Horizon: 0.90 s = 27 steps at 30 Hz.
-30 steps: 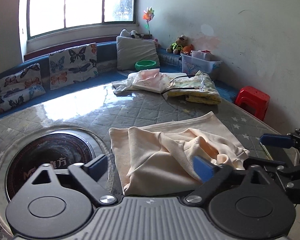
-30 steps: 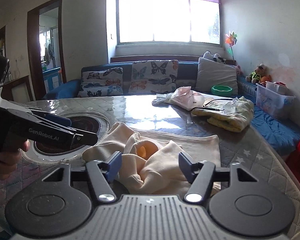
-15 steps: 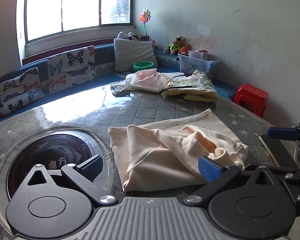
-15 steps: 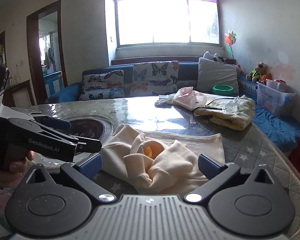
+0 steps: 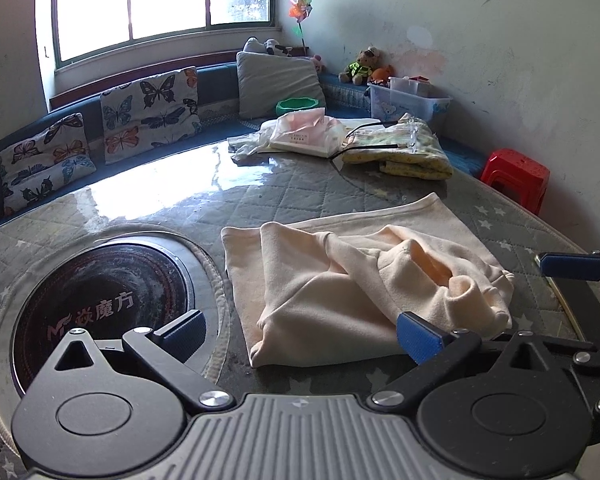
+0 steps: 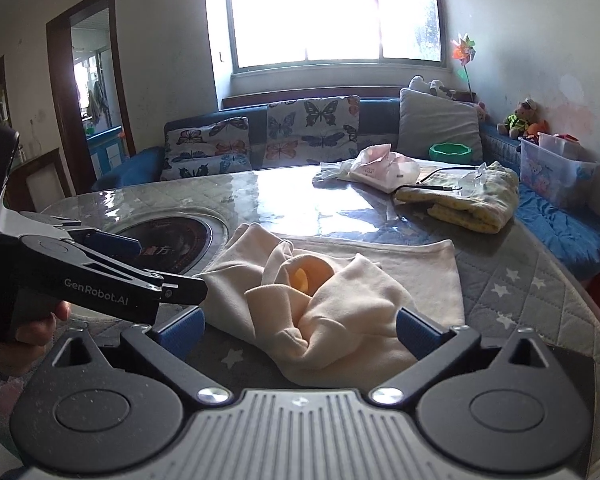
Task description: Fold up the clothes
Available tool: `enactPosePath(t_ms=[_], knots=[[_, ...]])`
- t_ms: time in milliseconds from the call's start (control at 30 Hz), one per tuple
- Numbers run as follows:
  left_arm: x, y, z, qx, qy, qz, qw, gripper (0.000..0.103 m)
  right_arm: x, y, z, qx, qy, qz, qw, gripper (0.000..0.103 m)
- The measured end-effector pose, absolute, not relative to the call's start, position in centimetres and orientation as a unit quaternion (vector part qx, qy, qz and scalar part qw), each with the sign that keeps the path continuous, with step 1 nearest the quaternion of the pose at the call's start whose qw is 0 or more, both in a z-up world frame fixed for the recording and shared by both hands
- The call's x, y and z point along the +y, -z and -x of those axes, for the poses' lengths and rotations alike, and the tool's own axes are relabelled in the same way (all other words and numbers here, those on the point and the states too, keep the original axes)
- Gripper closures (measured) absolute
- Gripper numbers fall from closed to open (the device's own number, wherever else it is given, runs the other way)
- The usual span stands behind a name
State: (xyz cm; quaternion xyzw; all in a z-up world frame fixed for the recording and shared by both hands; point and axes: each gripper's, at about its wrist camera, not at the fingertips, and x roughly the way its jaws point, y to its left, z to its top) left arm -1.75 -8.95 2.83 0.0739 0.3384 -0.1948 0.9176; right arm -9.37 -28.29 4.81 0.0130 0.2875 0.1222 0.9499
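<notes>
Cream garment [image 5: 352,280] is lying bunched on the quilted table [image 5: 300,196], just ahead of both grippers, between the round black burner [image 5: 100,300] and the table's right edge. Flat back layer is running left-right; a crumpled sleeve or cuff heap is sitting on top toward its right half, orange lining showing.

Left gripper [image 5: 300,330] is hovering at the near left corner, fingers spread wide, holding nothing; cloth is lying ahead and to its right. Right gripper [image 6: 300,326] is also spread and empty, with the heap sitting dead ahead between its tips, so right is nearer the bunched part and left nearer the flat corner.

Half-folded or just dropped: I can't tell which from this. Folded yellow cloth [image 5: 400,152] and a pink packet [image 5: 300,132] are sitting at the far side, well apart.
</notes>
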Motion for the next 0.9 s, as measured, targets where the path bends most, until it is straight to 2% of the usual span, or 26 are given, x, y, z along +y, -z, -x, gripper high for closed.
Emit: enactPosePath(t_ms=[500, 633, 700, 767, 900], knots=[[-10.2, -3.3, -2.8, 0.358, 0.166, -0.069, 0.916, 0.000, -29.4, -5.5, 6.3, 0.282, -0.122, -0.017, 0.952, 0.002], [-10.6, -3.0, -4.5, 0.367, 0.154, -0.066, 0.915, 0.000, -29.9, -5.3, 4.9, 0.285, -0.115, -0.021, 0.951, 0.012], [-10.8, -2.9, -5.4, 0.376, 0.150, -0.063, 0.912, 0.000, -30.1, -5.2, 4.2, 0.290, -0.113, -0.023, 0.950, 0.013], [-11.0, -2.7, -6.3, 0.381, 0.146, -0.060, 0.911, 0.000, -30.4, -5.0, 3.4, 0.295, -0.111, -0.025, 0.949, 0.020], [-11.5, -2.7, -8.0, 0.388, 0.131, -0.059, 0.911, 0.000, -30.9, -4.7, 1.7, 0.306, -0.107, -0.028, 0.946, 0.026]])
